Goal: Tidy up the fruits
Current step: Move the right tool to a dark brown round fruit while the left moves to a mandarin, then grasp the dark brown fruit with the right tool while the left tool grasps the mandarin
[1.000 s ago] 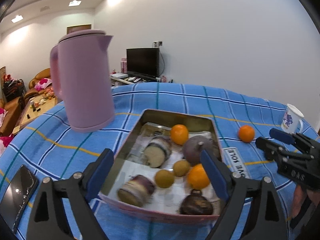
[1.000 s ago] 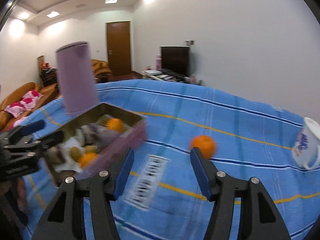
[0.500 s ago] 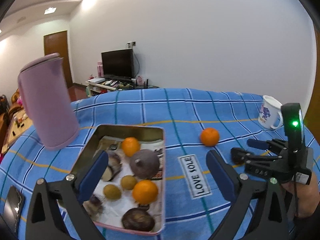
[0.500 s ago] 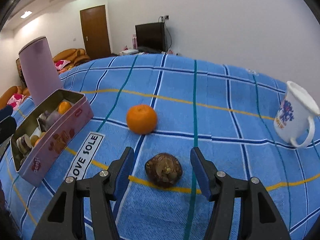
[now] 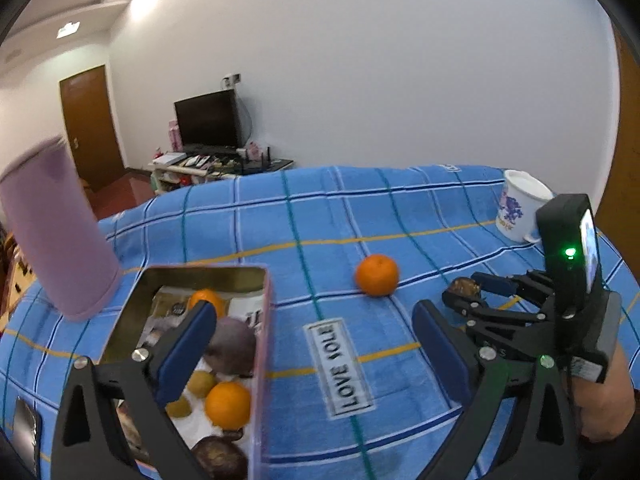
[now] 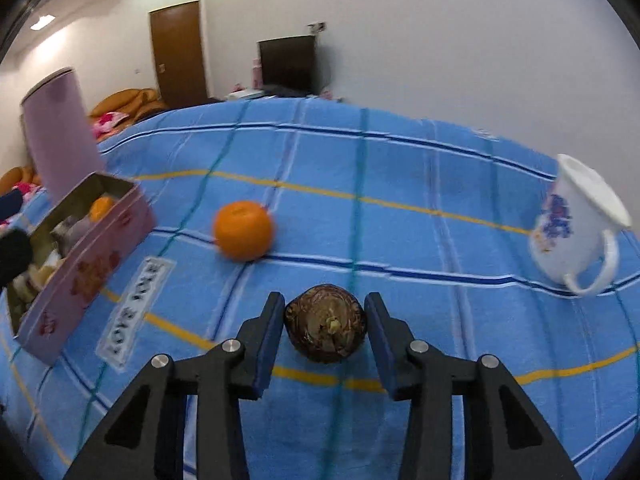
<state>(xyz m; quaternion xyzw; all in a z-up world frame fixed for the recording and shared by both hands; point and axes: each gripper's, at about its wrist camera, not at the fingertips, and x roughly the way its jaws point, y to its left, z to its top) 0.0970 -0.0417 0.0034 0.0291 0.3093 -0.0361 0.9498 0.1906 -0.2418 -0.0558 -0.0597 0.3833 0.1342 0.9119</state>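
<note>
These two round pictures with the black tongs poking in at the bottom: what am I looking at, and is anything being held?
No robot here: a person holds a pair of tongs in each hand, each with a wide-angle camera looking along its fingers. One picture is from the left tongs, which stand wide open and empty. The other is from the right tongs, closing around a brown round fruit on the blue checked cloth; a sliver of gap shows at the pads, so it is not yet gripped. Also on the cloth: a loose orange, a pink tin of fruit, a pink jug, a white mug.
</note>
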